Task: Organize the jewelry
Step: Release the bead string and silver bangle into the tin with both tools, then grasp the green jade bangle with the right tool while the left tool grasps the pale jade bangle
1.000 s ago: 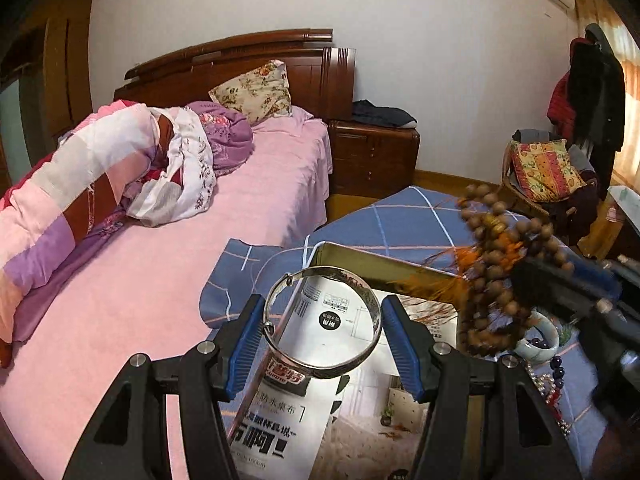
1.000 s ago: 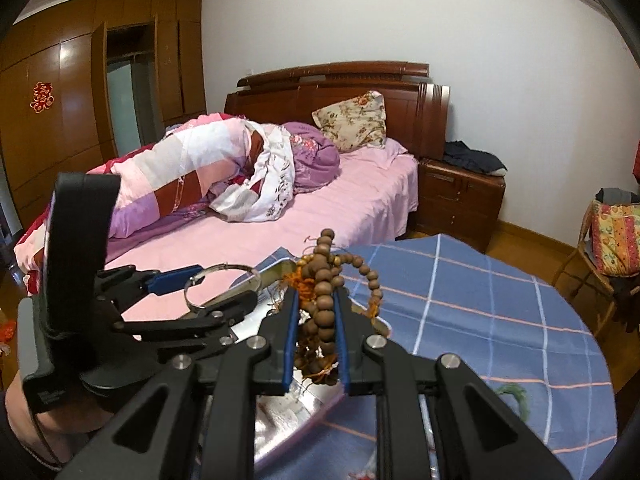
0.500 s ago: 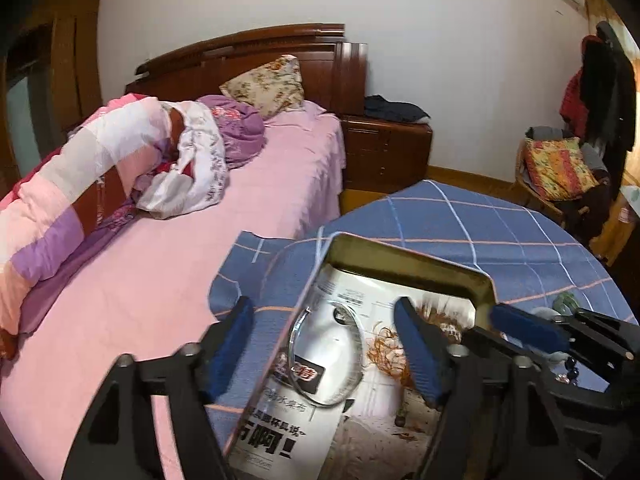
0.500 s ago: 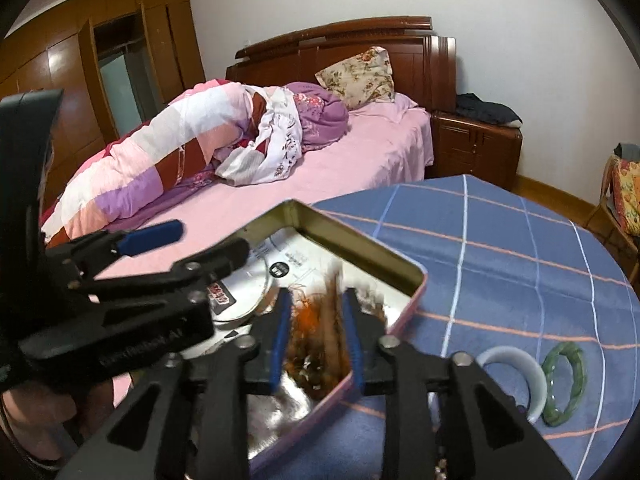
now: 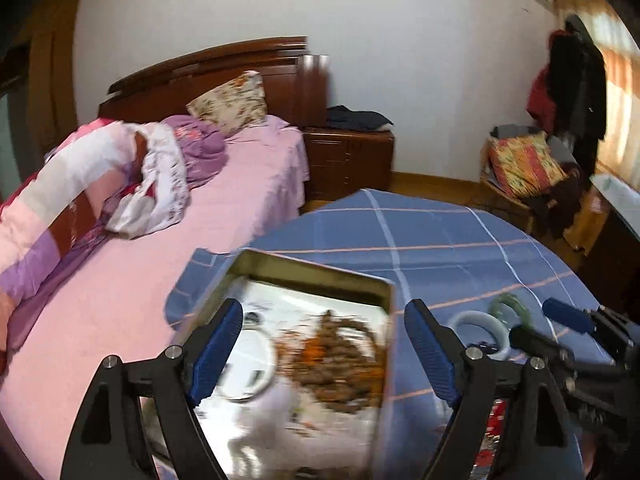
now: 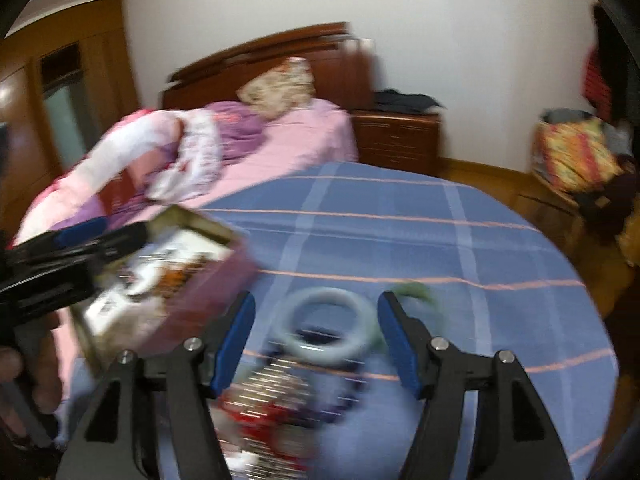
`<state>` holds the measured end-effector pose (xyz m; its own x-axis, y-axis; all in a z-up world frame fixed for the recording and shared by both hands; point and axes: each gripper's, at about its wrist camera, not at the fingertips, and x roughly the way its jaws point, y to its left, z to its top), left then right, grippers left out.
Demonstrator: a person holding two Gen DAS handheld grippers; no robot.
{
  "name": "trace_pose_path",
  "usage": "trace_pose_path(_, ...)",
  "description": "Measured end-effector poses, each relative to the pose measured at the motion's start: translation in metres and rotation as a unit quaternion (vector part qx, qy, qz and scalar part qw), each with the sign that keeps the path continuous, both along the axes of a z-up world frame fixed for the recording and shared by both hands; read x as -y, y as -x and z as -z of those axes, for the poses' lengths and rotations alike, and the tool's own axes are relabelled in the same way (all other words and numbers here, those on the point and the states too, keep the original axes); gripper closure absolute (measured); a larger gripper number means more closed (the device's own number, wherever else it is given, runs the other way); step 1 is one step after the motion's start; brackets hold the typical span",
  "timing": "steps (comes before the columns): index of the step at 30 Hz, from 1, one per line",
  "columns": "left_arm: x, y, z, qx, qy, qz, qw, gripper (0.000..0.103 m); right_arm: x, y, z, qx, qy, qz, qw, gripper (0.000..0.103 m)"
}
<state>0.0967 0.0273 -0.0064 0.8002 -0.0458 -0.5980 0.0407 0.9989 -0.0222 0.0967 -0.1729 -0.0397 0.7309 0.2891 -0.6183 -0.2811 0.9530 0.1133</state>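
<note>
An open metal tin [image 5: 320, 276] lined with printed paper sits on the blue checked cloth. In it lie a silver bangle [image 5: 248, 364] and a brown wooden bead string with an orange tassel [image 5: 336, 368]. My left gripper [image 5: 320, 356] is open and empty above the tin. My right gripper [image 6: 316, 340] is open and empty above a pale jade bangle [image 6: 324, 328], with a green bangle [image 6: 416, 292] to its right. A blurred pile of red and dark bead jewelry [image 6: 276, 400] lies just in front of it. The tin also shows in the right wrist view [image 6: 200, 224].
The table [image 6: 440, 240] has a round edge at the right. A pink bed [image 5: 180, 240] with bedding is close on the left. A wooden nightstand [image 5: 348, 160] and a chair with a cushion [image 5: 524, 164] stand beyond.
My left gripper opened and let the silver bangle fall into the tin. My right gripper lowered the bead string into the tin, released it, opened wide and swung right over the jade bangle.
</note>
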Motion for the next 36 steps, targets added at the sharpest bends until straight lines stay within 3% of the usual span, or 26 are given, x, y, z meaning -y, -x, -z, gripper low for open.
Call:
trace_pose_path(5, 0.037, -0.004, 0.007, -0.013, -0.011, 0.033, 0.9993, 0.020, 0.031, -0.013, 0.011, -0.022, 0.019, 0.053, 0.998, 0.036)
trace_pose_path(12, 0.073, -0.017, 0.023, -0.037, -0.041, 0.054, 0.9970, 0.020, 0.032, -0.025, 0.025, -0.046, 0.032, 0.058, 0.997, 0.036)
trace_pose_path(23, 0.080, -0.026, 0.033, -0.054, -0.033, 0.054, 0.9965, 0.020, 0.035, -0.037, 0.037, -0.071, 0.025, 0.043, 0.996, 0.038)
trace_pose_path(25, 0.081, -0.026, 0.033, -0.055, -0.033, 0.057, 0.9963, 0.020, 0.041, -0.038, 0.037, -0.078, 0.003, 0.043, 0.996, 0.043)
trace_pose_path(27, 0.081, -0.025, 0.033, -0.056, -0.030, 0.061, 0.9961, 0.020, 0.046, -0.037, 0.037, -0.078, 0.006, 0.049, 0.996, 0.044)
trace_pose_path(30, 0.084, -0.025, 0.032, -0.055, -0.029, 0.066, 0.9959, 0.020, 0.046, -0.037, 0.037, -0.082, 0.009, 0.046, 0.995, 0.053)
trace_pose_path(36, 0.090, -0.024, 0.031, -0.053, -0.031, 0.076, 0.9952, 0.020, 0.041, -0.038, 0.040, -0.091, 0.012, 0.036, 0.995, 0.048)
